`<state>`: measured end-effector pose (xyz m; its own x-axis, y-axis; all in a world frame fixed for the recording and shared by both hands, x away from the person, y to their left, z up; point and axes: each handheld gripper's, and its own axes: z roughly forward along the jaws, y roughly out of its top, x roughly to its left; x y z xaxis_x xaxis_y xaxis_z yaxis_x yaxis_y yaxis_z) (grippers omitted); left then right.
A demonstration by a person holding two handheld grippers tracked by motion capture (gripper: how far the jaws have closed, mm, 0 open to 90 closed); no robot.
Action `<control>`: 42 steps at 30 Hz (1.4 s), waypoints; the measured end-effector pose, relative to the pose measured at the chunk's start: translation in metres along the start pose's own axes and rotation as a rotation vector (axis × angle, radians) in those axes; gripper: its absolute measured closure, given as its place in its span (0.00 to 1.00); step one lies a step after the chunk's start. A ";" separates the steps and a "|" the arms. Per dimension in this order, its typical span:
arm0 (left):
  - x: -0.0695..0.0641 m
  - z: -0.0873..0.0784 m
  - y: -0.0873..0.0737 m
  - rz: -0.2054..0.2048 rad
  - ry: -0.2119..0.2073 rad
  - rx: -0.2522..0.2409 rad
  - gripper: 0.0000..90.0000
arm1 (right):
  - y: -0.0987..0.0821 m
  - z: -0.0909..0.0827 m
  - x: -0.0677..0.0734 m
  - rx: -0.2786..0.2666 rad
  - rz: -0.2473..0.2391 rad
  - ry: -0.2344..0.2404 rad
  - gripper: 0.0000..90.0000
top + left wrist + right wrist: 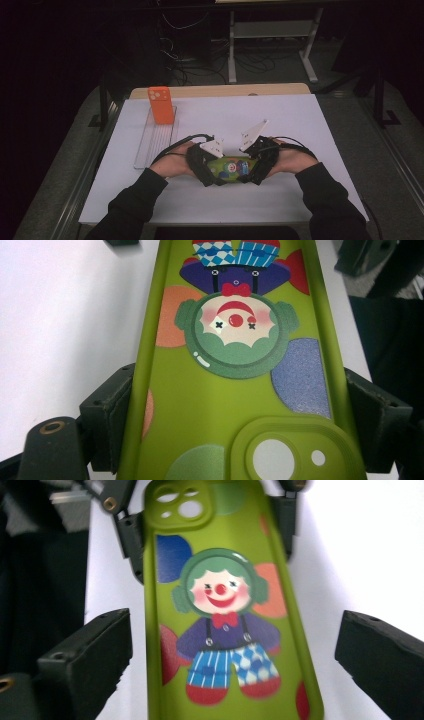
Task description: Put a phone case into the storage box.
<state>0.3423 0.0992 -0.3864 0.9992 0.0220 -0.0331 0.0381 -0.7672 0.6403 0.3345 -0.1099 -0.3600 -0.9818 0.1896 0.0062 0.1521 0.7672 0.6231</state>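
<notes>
White table (300,130): green phone case (229,167) lengthwise left-right.

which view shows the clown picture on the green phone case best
The right gripper view: the green phone case shows its clown upright and whole, head to shoes. The left gripper view has the clown upside down, legs cut off at the top. In the high view the case is small, between the left gripper and right gripper.

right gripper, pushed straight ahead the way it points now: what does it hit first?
Most likely the green phone case: it lies between the open jaws of the right gripper, apart from both, running along the pointing line. Beyond it, the left gripper clamps the case's far end, so that comes next. Depth is hard to judge.
</notes>
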 end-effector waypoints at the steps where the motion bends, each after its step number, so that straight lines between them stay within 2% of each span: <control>1: 0.000 0.001 -0.001 -0.021 0.017 -0.005 0.18 | -0.003 -0.002 -0.002 -0.021 0.017 -0.024 0.00; 4: 0.001 0.001 -0.004 -0.063 0.052 0.002 0.18 | -0.015 -0.011 -0.008 -0.065 0.109 -0.093 0.00; 5: 0.001 0.001 -0.005 -0.082 0.064 0.003 0.18 | -0.018 -0.014 -0.008 -0.090 0.171 -0.110 0.00; 6: 0.002 0.000 -0.005 -0.090 0.084 0.009 0.18 | -0.023 -0.016 -0.007 -0.107 0.211 -0.110 0.00; 8: 0.003 0.001 -0.007 -0.124 0.104 0.010 0.18 | -0.031 -0.018 -0.006 -0.128 0.280 -0.153 0.00; 9: 0.002 0.002 -0.008 -0.147 0.120 0.006 0.18 | -0.035 -0.018 -0.004 -0.146 0.315 -0.154 0.00; 11: 0.003 0.003 -0.009 -0.173 0.156 0.014 0.18 | -0.044 -0.017 -0.005 -0.175 0.338 -0.196 0.00; 14: 0.003 0.005 -0.010 -0.225 0.201 0.026 0.18 | -0.054 -0.016 0.000 -0.205 0.407 -0.251 0.00; 16: 0.004 0.004 -0.011 -0.258 0.226 0.019 0.18 | -0.061 -0.016 0.002 -0.234 0.435 -0.277 0.00; 18: 0.006 0.000 -0.011 -0.261 0.243 0.028 0.18 | -0.066 -0.015 0.006 -0.249 0.463 -0.314 0.00; 21: 0.005 -0.002 -0.011 -0.318 0.282 0.011 0.18 | -0.076 -0.012 0.013 -0.280 0.524 -0.371 0.00; 23: 0.006 -0.003 -0.012 -0.345 0.289 0.001 0.18 | -0.082 -0.009 0.017 -0.284 0.554 -0.395 0.00; 25: 0.007 -0.004 -0.012 -0.351 0.309 0.007 0.17 | -0.086 -0.005 0.021 -0.291 0.576 -0.392 0.00; 28: 0.007 -0.004 -0.012 -0.374 0.307 -0.005 0.17 | -0.087 -0.002 0.022 -0.293 0.556 -0.407 0.00; 33: 0.007 -0.003 -0.010 -0.377 0.313 0.010 0.17 | -0.082 0.002 0.021 -0.292 0.512 -0.437 0.00; 35: 0.007 -0.003 -0.011 -0.381 0.313 0.006 0.17 | -0.080 0.005 0.023 -0.272 0.489 -0.461 0.00; 42: 0.008 -0.004 -0.012 -0.391 0.312 0.008 0.17 | -0.074 0.010 0.027 -0.223 0.357 -0.559 0.00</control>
<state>0.3500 0.1112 -0.3916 0.8661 0.4985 -0.0371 0.4113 -0.6684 0.6198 0.2982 -0.1554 -0.4134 -0.6618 0.7390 -0.1256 0.3686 0.4668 0.8039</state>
